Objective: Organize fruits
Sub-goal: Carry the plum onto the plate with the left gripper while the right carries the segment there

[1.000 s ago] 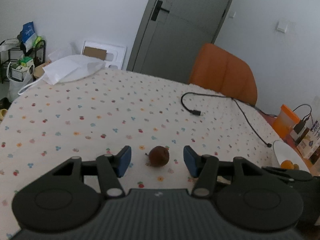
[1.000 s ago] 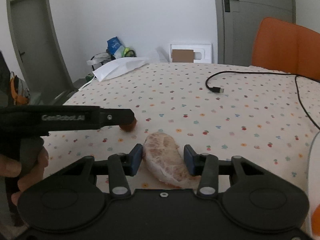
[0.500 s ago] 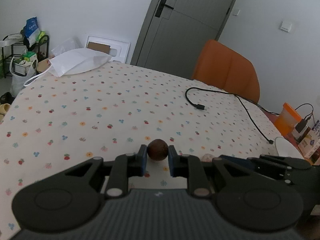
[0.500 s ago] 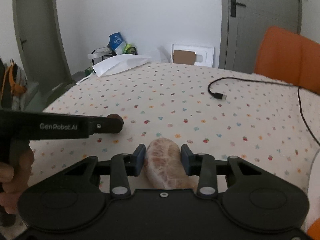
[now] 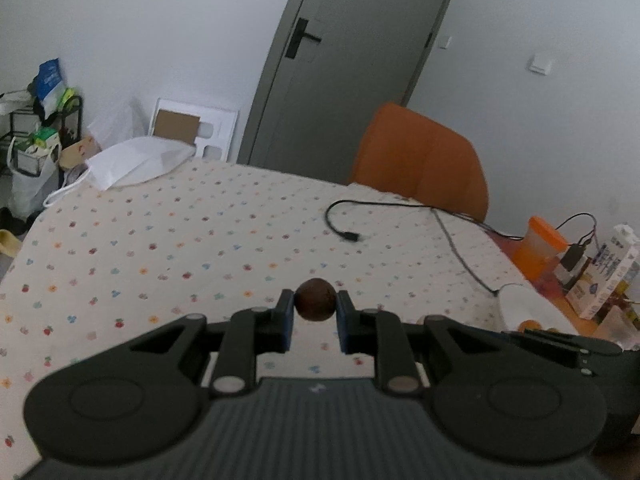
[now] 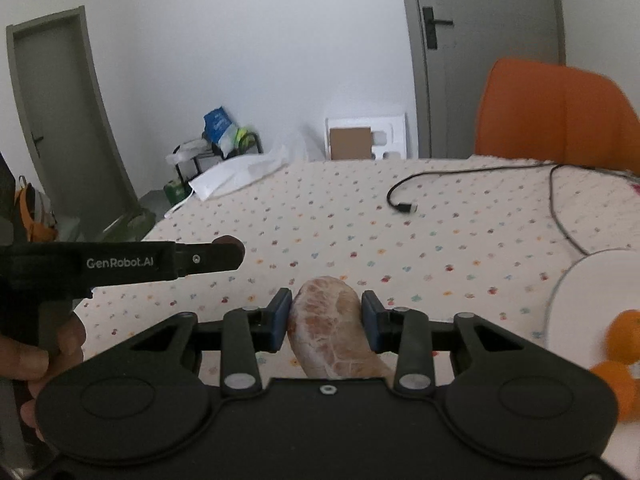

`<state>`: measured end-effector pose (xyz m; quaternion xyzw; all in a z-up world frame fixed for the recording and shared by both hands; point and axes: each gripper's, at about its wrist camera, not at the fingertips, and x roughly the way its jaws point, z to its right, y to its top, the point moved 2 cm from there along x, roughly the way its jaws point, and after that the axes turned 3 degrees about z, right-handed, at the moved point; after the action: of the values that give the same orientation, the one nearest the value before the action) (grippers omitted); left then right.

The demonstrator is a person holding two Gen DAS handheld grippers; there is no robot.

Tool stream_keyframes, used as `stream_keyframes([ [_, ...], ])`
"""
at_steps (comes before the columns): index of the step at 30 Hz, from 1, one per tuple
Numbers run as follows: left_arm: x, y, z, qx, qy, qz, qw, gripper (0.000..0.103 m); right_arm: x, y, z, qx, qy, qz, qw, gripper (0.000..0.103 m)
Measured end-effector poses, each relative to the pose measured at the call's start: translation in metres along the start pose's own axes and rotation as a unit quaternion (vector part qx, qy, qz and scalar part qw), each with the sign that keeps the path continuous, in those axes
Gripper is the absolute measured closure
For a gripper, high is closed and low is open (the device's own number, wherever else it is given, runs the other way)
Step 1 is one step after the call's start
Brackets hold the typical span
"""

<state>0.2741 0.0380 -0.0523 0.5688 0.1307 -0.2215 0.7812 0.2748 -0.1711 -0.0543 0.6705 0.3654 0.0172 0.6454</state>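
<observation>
My left gripper (image 5: 315, 299) is shut on a small round brown fruit (image 5: 315, 309), held a little above the flower-print tablecloth (image 5: 160, 248). My right gripper (image 6: 326, 304) is shut on a pale pink peeled citrus segment (image 6: 332, 340), also off the cloth. From the right wrist view the left gripper (image 6: 230, 252) shows side-on at the left, held by a hand (image 6: 40, 360). A white plate (image 6: 580, 300) with oranges (image 6: 624, 336) sits at the table's right edge, right of the right gripper.
A black cable (image 5: 348, 236) lies across the far right of the cloth. A white bag (image 5: 136, 164) rests at the far left corner. An orange chair (image 5: 420, 164) stands behind the table. An orange cup (image 5: 540, 244) and cartons (image 5: 608, 272) crowd the right side.
The left jaws closed on the brown fruit and lifted it off the cloth. The right jaws tightened on the citrus segment and raised it too. Both views swung towards the plate.
</observation>
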Motion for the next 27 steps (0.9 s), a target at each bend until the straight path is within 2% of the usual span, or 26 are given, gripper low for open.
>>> stream_keyframes([
  [13,-0.018,0.001,0.053,0.025,-0.037,0.014,0.9989,0.083,-0.059,0.002,0.023,0.018,-0.03,0.046,0.998,0.067],
  [27,-0.012,-0.009,0.116,0.055,-0.093,0.007,0.9941,0.083,-0.1,0.001,0.053,0.032,-0.059,0.082,0.994,0.067],
])
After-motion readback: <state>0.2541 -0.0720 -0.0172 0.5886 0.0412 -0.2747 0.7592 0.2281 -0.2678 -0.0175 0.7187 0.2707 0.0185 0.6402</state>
